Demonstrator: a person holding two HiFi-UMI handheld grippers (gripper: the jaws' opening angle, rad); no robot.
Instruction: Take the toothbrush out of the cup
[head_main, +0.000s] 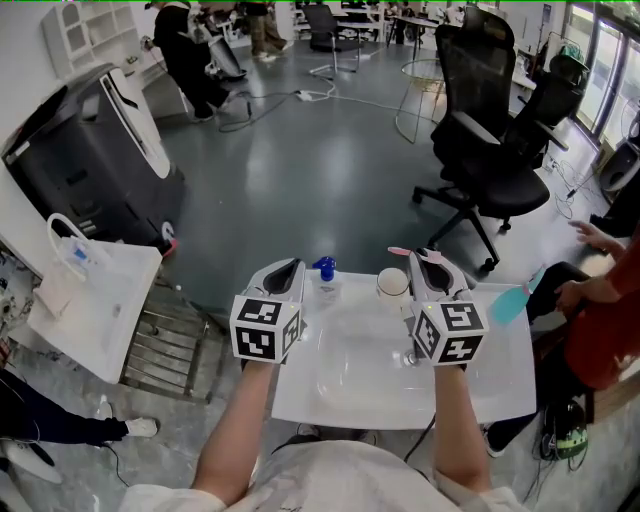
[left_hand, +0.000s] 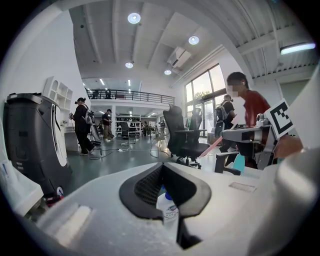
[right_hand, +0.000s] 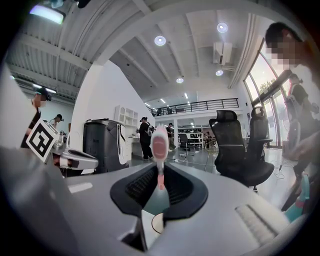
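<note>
White worktop (head_main: 350, 385): nearest item, with both grippers being held over its far edge.
Left gripper (head_main: 289, 268): fingers being held together, empty; blue-capped bottle (head_main: 325, 281) just beyond.
Right gripper (head_main: 428, 263): fingers being pressed narrow on the pink toothbrush (right_hand: 159, 145), head up.
Cup (head_main: 392, 284): just beside and below those fingers.
Black office chair (head_main: 485, 160): far behind.

A big open-plan office. Black swivel chairs (head_main: 480, 150) stand on a polished grey floor (head_main: 300, 170), with desks (head_main: 420, 20) along the top edge, white shelving (head_main: 85, 30) upper left, tall windows (head_main: 600, 70) at right and a railed upper gallery (left_hand: 130, 93).
</note>
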